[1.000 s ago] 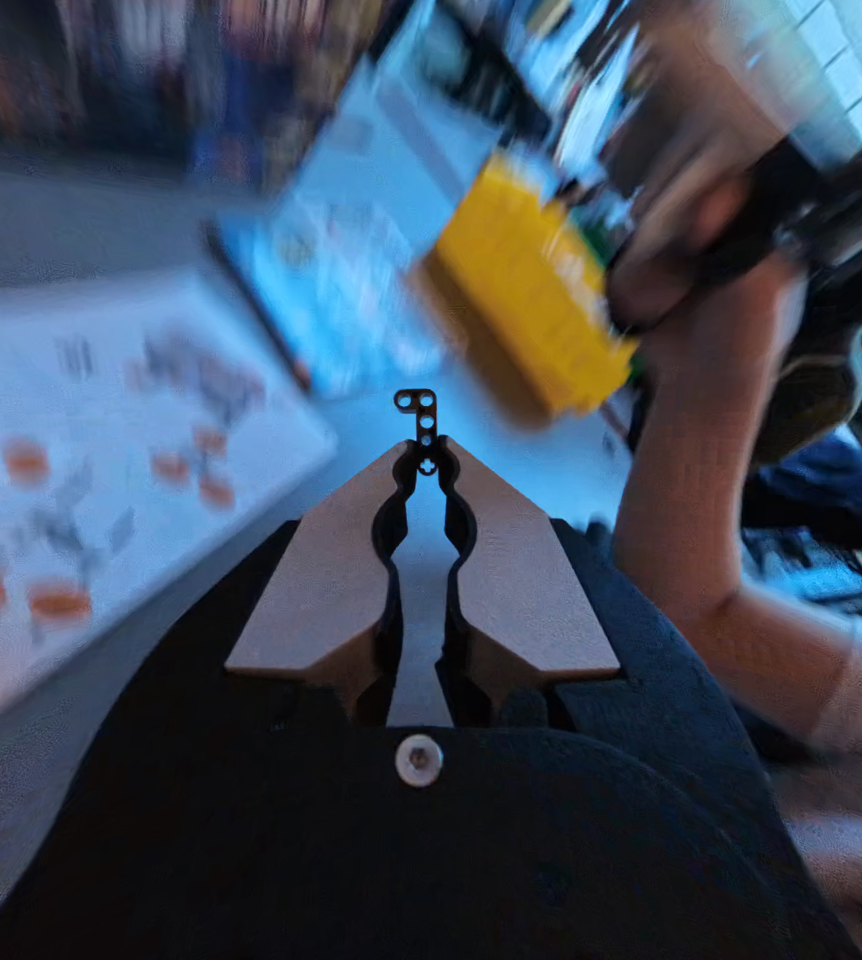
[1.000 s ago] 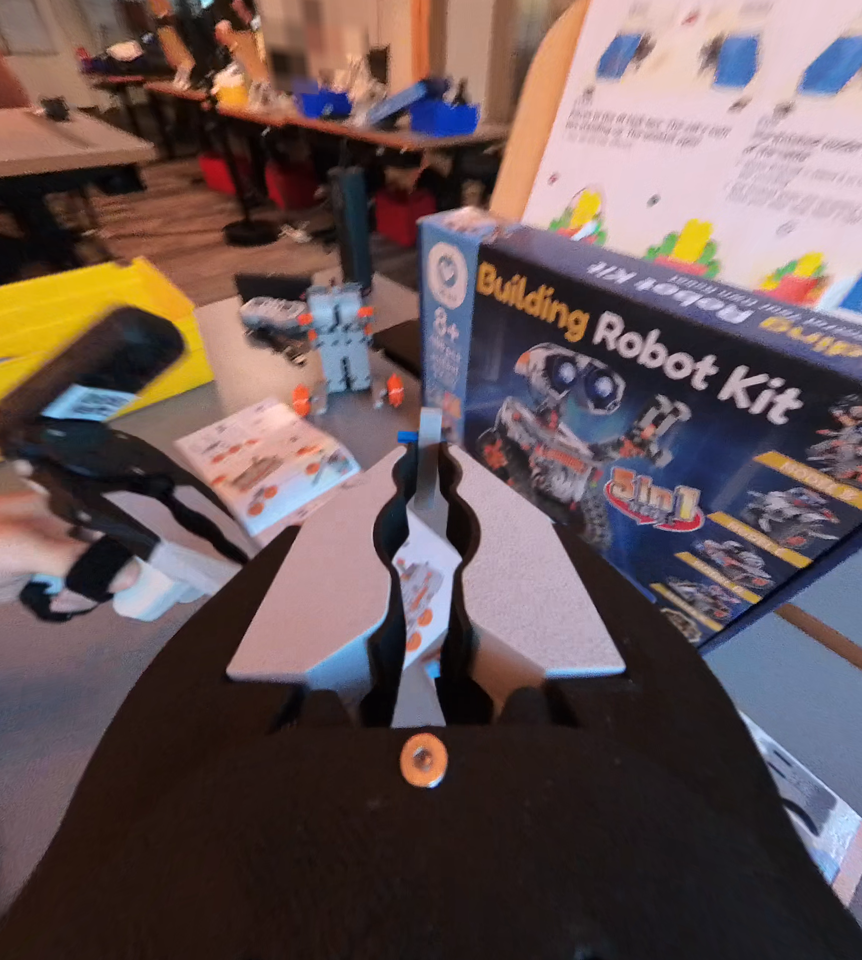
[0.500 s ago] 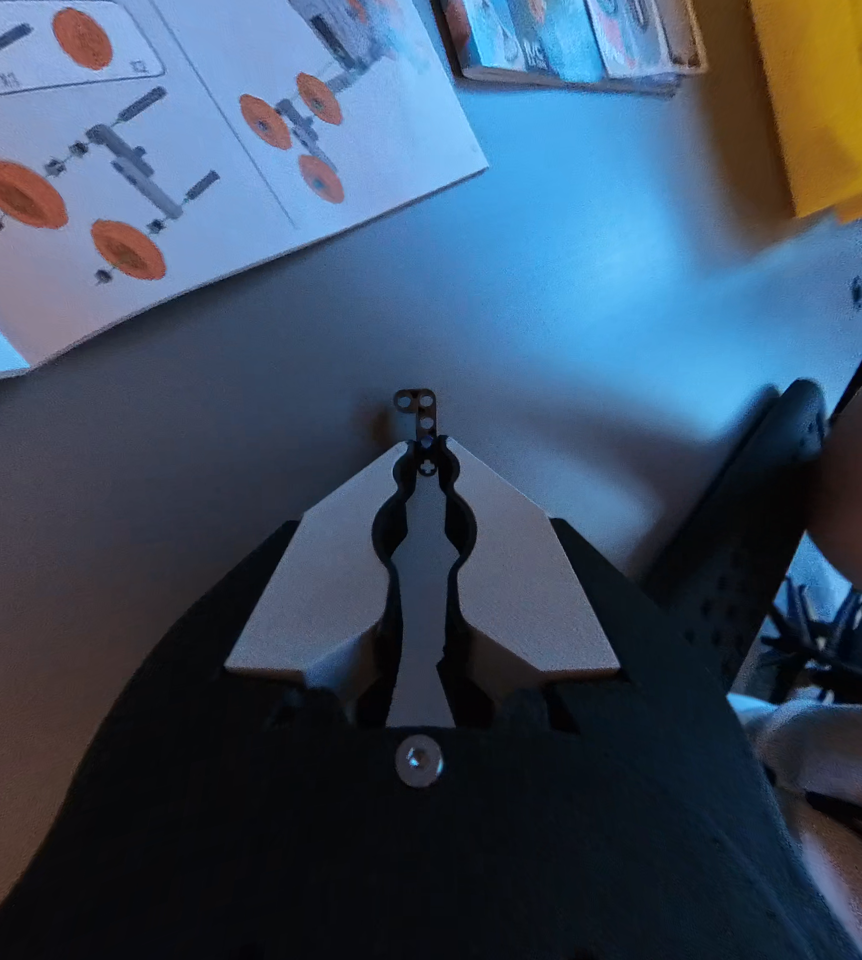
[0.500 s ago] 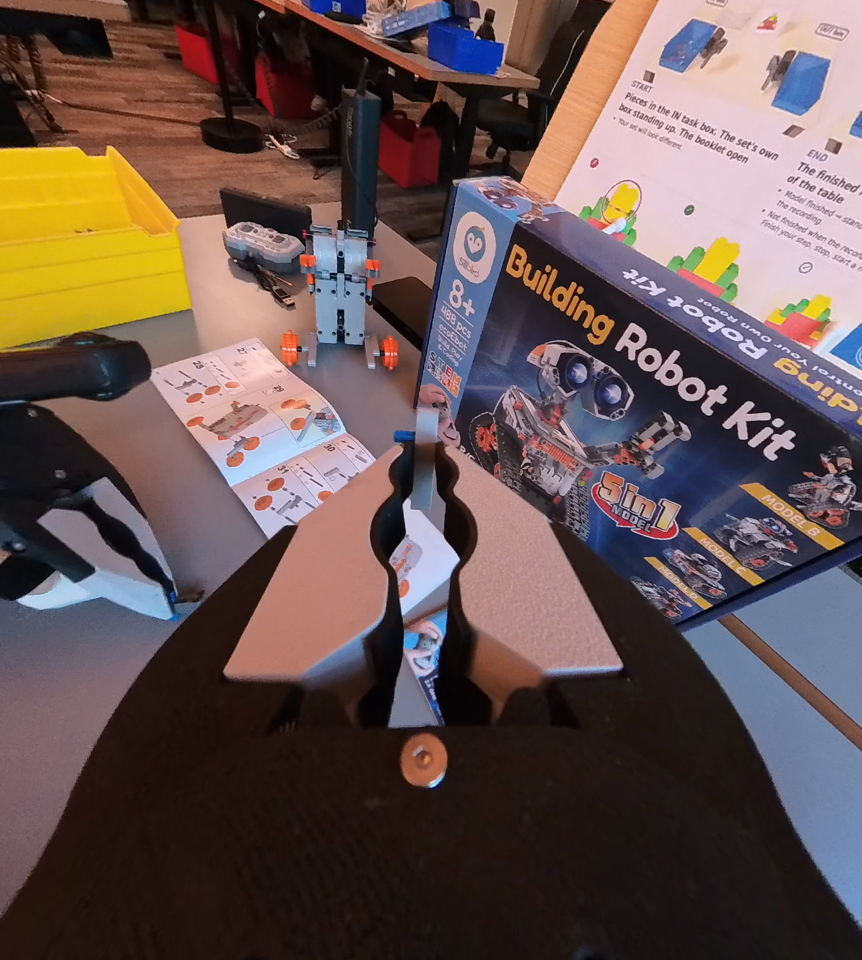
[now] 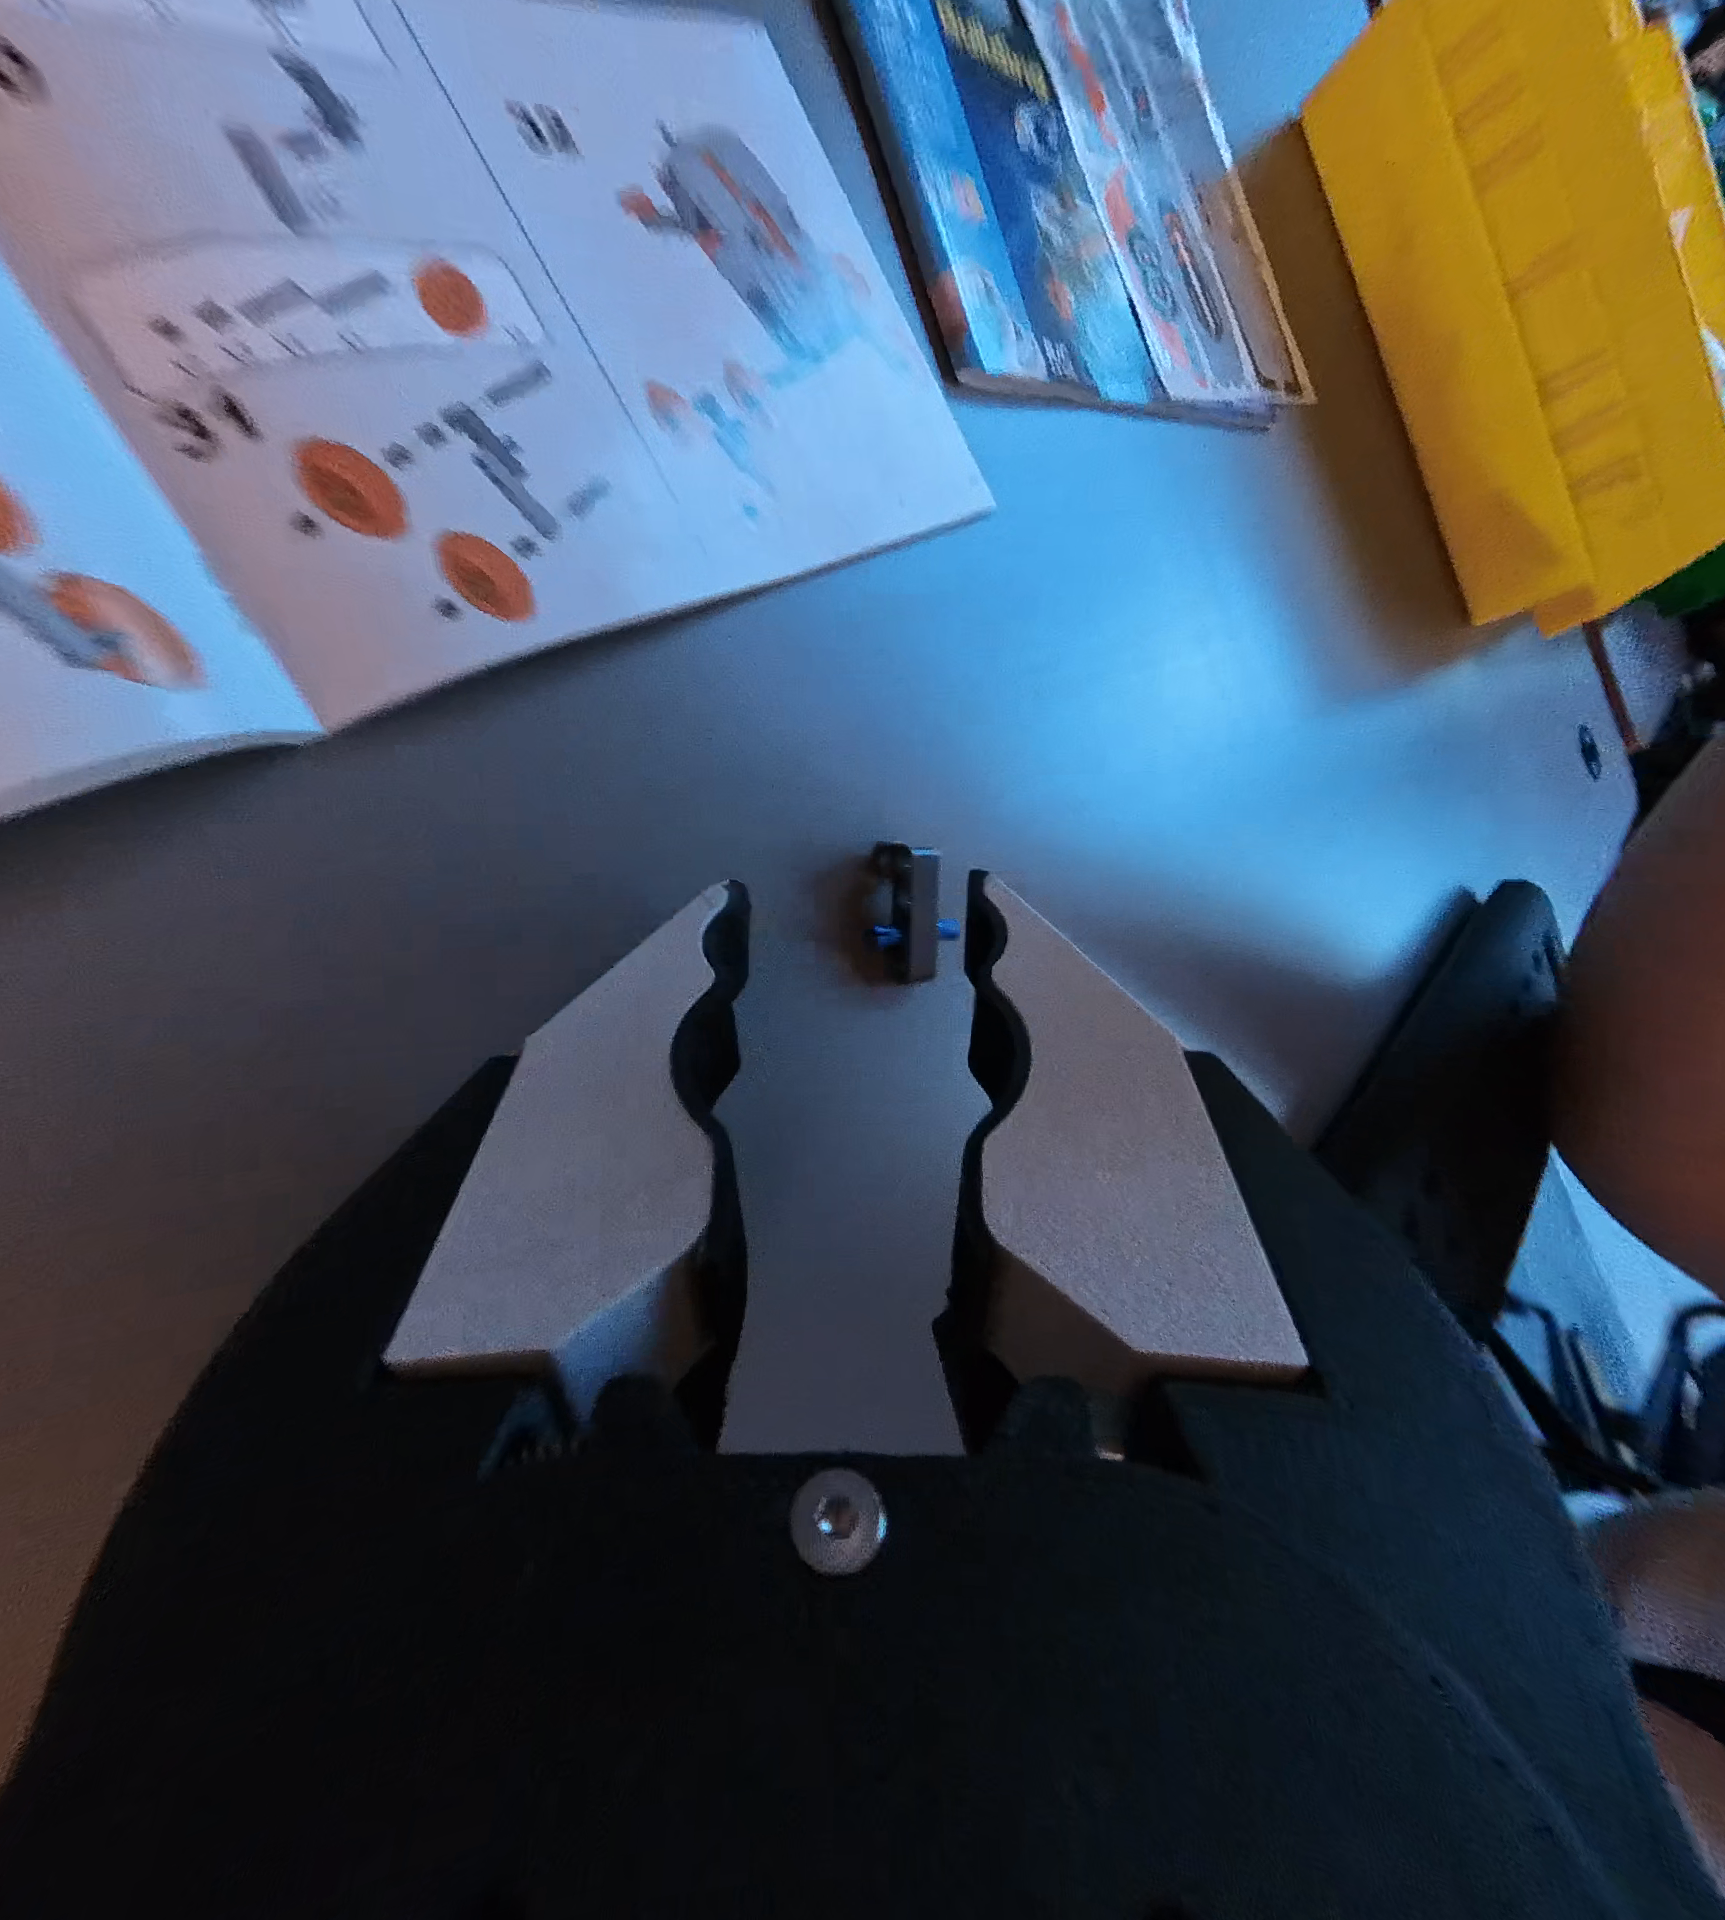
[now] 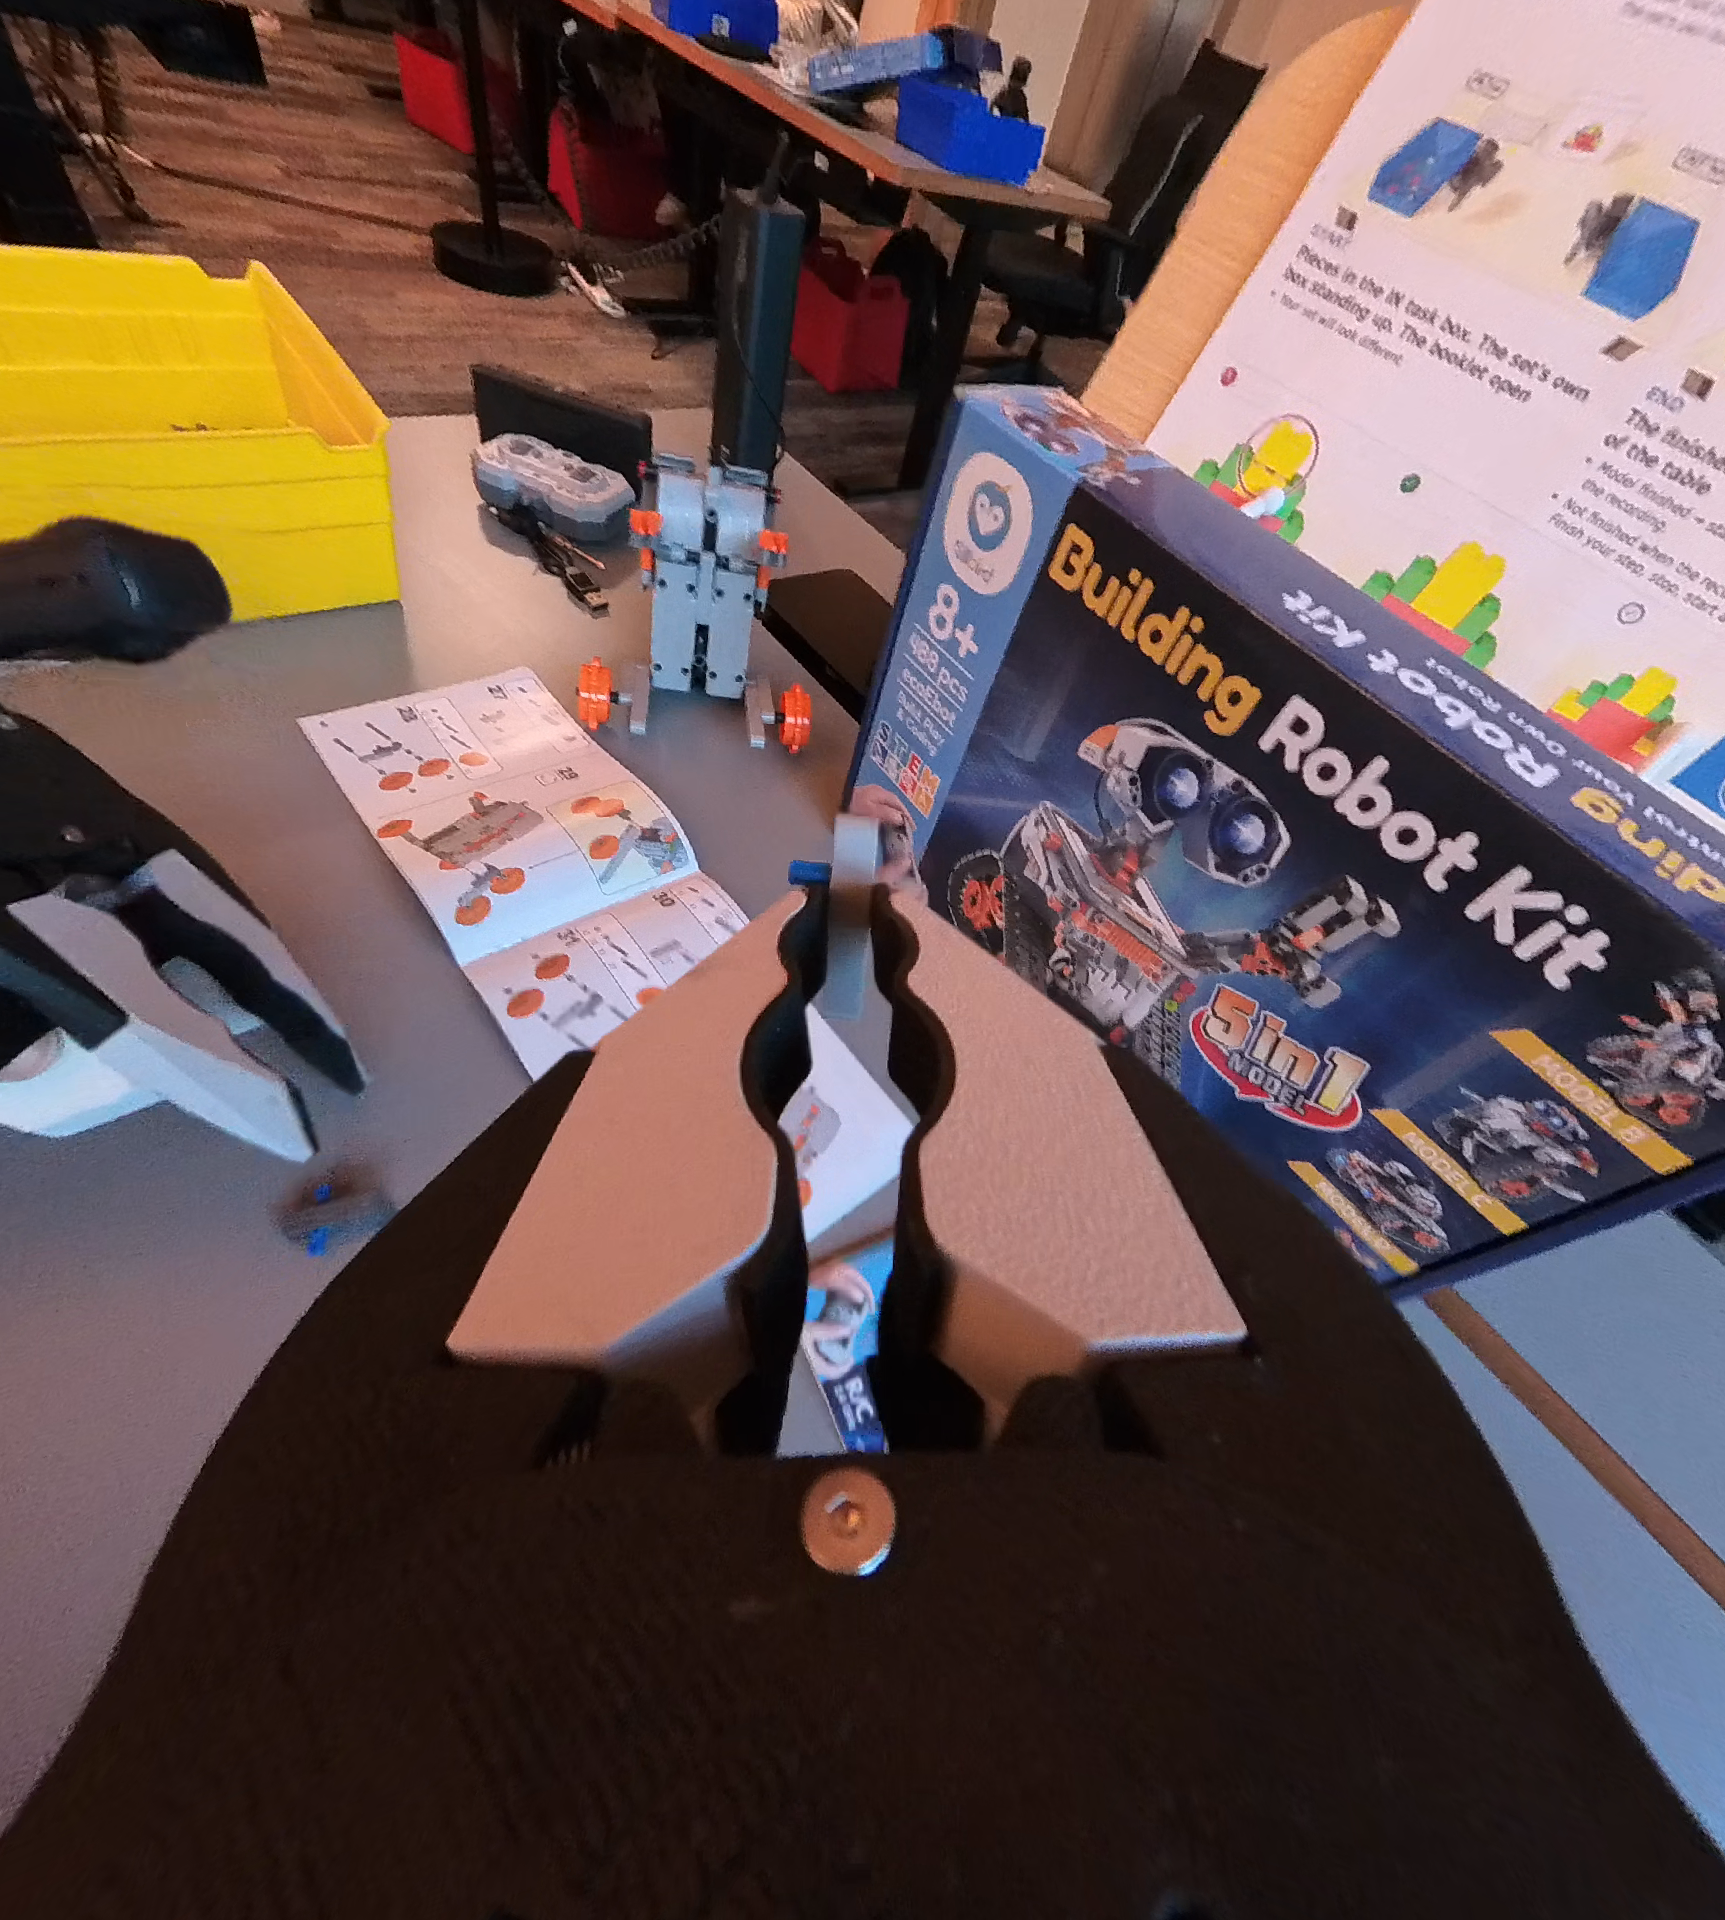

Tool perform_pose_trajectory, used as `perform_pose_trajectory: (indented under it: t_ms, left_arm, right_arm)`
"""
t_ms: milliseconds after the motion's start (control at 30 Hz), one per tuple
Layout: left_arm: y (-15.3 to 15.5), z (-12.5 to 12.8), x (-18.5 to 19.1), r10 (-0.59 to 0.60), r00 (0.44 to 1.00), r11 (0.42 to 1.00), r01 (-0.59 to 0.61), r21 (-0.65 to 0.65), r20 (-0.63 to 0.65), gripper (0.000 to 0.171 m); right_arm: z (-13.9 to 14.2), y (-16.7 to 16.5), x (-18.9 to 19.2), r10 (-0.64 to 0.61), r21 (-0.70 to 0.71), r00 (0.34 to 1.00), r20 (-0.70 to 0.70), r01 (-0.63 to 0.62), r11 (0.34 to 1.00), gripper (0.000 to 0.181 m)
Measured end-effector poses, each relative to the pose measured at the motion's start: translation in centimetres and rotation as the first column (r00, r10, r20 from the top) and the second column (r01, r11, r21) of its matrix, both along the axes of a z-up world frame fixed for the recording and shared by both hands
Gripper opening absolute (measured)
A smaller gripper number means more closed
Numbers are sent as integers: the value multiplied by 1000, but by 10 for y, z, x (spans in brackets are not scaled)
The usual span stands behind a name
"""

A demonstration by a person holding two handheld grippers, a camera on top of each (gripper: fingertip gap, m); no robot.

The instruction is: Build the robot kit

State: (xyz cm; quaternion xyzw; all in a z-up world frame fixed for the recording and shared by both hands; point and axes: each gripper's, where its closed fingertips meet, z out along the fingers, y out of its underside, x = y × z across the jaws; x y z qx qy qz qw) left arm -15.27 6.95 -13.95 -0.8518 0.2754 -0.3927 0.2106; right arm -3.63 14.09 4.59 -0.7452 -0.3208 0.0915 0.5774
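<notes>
Half a second ago the left gripper point(image 5: 858, 899) was pinched on a small dark piece; now its fingers point(image 5: 619, 1049) are spread wide and a small part point(image 5: 905, 914) (dark and grey, with a blue pin through it) lies on the grey desk point(image 5: 1097, 665) between the fingertips, nearer the right-hand one and just apart from it. In the right wrist view the same part point(image 6: 328, 1210) shows blurred on the desk just below the left gripper's point(image 6: 302, 1117) tips. The right gripper point(image 6: 847, 904) has kept its hold: its fingers point(image 6: 1034, 1101) are pressed on a grey beam point(image 6: 850, 914) that stands upright between the tips, a blue pin point(image 6: 806, 871) sticking out of its left side near the top. Around the left gripper an open instruction booklet point(image 5: 422, 364) lies up and to the left, a yellow bin point(image 5: 1533, 312) sits at the upper right, and a person's forearm point(image 5: 1699, 987) fills the right edge. Ahead of the right gripper the booklet point(image 6: 525, 831) lies on the desk, with a partly built grey model point(image 6: 707, 613) on orange wheels standing beyond it, a grey remote controller point(image 6: 551, 488) behind that, and the yellow bin point(image 6: 131, 426) at far left. A blue kit box point(image 6: 1305, 883) stands tilted close on the right, and a printed poster board point(image 6: 1564, 364) leans behind it.
</notes>
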Motion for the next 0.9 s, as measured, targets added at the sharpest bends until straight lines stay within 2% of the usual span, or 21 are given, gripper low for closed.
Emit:
perform_pose_trajectory:
  t_ms: [67, 100, 167, 233, 267, 333, 467, 633, 700, 733, 900]
  left_arm:
    - [11, 22, -7, 40, 996, 997, -44, 59, 76, 39]
    - [15, 44, -6, 44, 983, 994, -61, 89, 178, 38]
    - [21, 104, -5, 32, 902, 985, -101, 138, 430, 36]
    - [26, 163, -9, -4, 800, 970, -143, 197, 600, 36]
    - [27, 185, -10, -25, 768, 959, -163, 233, 640, 38]
    - [27, 215, -4, -80, 748, 940, -163, 300, 659, 41]
    - [29, 232, 20, -143, 800, 902, -137, 409, 583, 39]
    - [38, 229, 36, -161, 826, 894, -110, 434, 540, 31]
    - [40, 225, 39, -181, 845, 882, -88, 463, 504, 10]
    - [42, 223, 39, -184, 858, 874, -80, 479, 479, 6]
    - [44, 219, 40, -221, 887, 869, -10, 494, 406, 6]
  right_arm:
    - [9, -1, -11, 33, 69, 999, -30, -31, 997, 6]
    - [15, -3, -19, 59, 118, 997, -50, -52, 992, 6]
    - [29, -7, -34, 94, 233, 992, -88, -72, 970, 6]
    - [37, -14, -49, 131, 318, 986, -99, -94, 943, 6]
    - [41, -17, -55, 133, 354, 987, -95, -91, 931, 5]
    - [42, -21, -65, 126, 405, 990, -63, -90, 910, 5]
    - [41, -27, -79, 130, 453, 992, 9, -120, 883, 6]
    - [31, -28, -90, 163, 430, 986, 47, -167, 887, 6]
    - [29, -26, -89, 152, 425, 987, 57, -162, 891, 6]
    - [28, -26, -89, 155, 422, 986, 60, -166, 891, 6]
    - [26, -24, -88, 158, 399, 986, 51, -165, 902, 6]
